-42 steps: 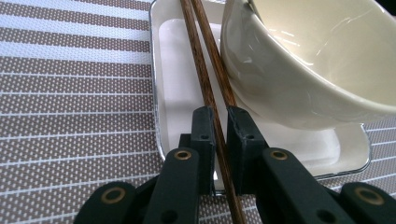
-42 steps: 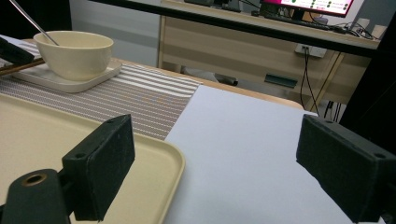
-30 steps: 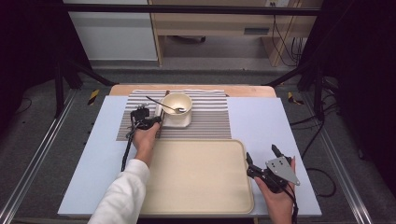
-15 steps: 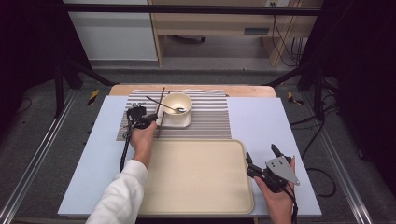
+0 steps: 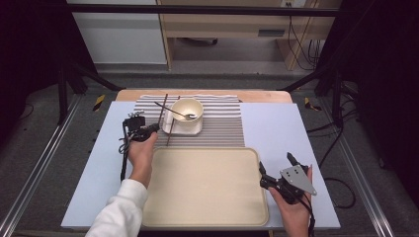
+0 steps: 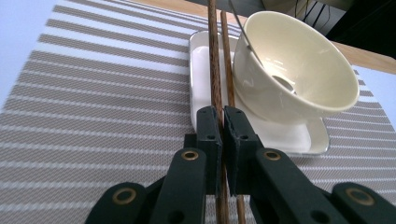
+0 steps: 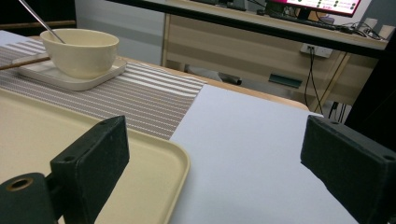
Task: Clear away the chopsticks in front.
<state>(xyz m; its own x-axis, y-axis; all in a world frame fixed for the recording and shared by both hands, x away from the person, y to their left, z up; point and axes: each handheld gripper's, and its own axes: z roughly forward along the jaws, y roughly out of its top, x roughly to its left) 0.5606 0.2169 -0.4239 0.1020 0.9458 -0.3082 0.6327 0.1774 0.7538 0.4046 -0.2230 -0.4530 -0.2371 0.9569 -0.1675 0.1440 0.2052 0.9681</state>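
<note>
While both hands stay at the table, the scene reads as follows:
Right gripper point(image 5: 275, 169): jaws have just been opening and stand wide, nothing between them.
Tray point(image 5: 207, 217): its corner lies under the right gripper's near jaw.
Left gripper point(image 5: 154, 128): jaws clamped narrow on the chopsticks.
Chopsticks point(image 6: 215, 56): a wooden pair, running through the left jaws and on ahead.
Saucer point(image 6: 201, 70): under the chopsticks, just beyond the jaws.
Bowl point(image 6: 299, 60): on the saucer, beside the chopsticks.
Spoon point(image 5: 174, 110): in the bowl.
Striped mat point(image 5: 222, 129): under the saucer.
</note>
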